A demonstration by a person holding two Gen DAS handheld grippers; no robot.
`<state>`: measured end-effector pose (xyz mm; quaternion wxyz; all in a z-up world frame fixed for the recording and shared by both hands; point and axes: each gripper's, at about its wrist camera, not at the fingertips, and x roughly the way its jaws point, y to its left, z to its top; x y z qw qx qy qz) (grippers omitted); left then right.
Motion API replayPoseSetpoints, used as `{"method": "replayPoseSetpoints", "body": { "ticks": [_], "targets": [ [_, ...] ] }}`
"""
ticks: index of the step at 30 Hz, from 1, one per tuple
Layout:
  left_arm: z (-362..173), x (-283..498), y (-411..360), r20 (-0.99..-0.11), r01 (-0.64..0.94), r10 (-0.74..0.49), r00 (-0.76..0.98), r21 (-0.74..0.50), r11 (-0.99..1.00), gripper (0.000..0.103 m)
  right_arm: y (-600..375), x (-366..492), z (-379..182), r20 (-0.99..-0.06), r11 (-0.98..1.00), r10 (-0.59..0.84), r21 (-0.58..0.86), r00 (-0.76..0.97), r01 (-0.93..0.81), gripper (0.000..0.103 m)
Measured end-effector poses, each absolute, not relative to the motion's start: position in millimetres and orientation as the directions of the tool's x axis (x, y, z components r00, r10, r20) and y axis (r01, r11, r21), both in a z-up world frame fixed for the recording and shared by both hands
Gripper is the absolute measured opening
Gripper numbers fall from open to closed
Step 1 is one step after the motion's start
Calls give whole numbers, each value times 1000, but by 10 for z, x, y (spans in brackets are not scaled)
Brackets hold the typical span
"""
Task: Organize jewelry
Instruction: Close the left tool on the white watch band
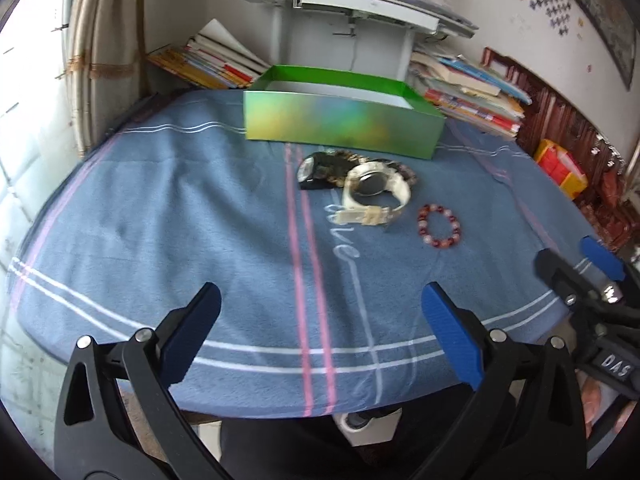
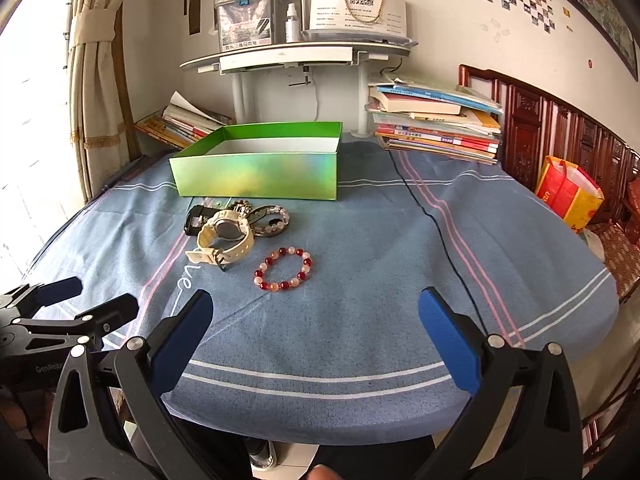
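A shiny green open box (image 1: 344, 126) (image 2: 256, 172) stands at the far side of the blue cloth. In front of it lies a pile: a cream watch (image 1: 372, 194) (image 2: 224, 240), a black watch (image 1: 314, 170) (image 2: 196, 218) and beaded bracelets (image 2: 274, 220). A red and pink bead bracelet (image 1: 439, 225) (image 2: 283, 268) lies alone nearer me. My left gripper (image 1: 320, 320) is open above the cloth's near edge, nothing between its fingers. My right gripper (image 2: 316, 320) is open too and holds nothing, short of the bead bracelet.
The table is covered by a blue striped cloth (image 2: 380, 280). Book stacks (image 2: 436, 128) (image 1: 208, 60) sit at the back on both sides of a white shelf stand (image 2: 296, 56). A black cable (image 2: 436, 224) runs across the cloth on the right. A red and yellow bag (image 2: 568, 192) stands beyond the right edge.
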<state>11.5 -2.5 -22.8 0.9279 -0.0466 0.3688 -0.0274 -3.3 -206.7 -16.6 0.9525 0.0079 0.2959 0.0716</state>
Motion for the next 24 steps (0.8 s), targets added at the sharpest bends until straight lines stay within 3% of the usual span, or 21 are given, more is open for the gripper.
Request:
{"method": "replayPoseSetpoints", "body": {
  "ticks": [6, 16, 20, 24],
  "targets": [
    [-208, 308, -162, -651, 40, -96, 753, -101, 994, 94, -2212, 43, -244, -557, 984, 178, 122, 811, -132, 101],
    [-282, 1056, -658, -697, 78, -71, 713, -22, 997, 92, -2484, 298, -436, -591, 975, 199, 201, 782, -96, 101],
    [-396, 1270, -733, -732, 63, -55, 679, -16, 998, 77, -2541, 390, -478, -599, 975, 199, 199, 776, -98, 101],
    [-482, 1390, -712, -746, 23, -20, 666, -6, 1000, 73, -2613, 466, -527, -611, 975, 200, 198, 766, -97, 101]
  ]
}}
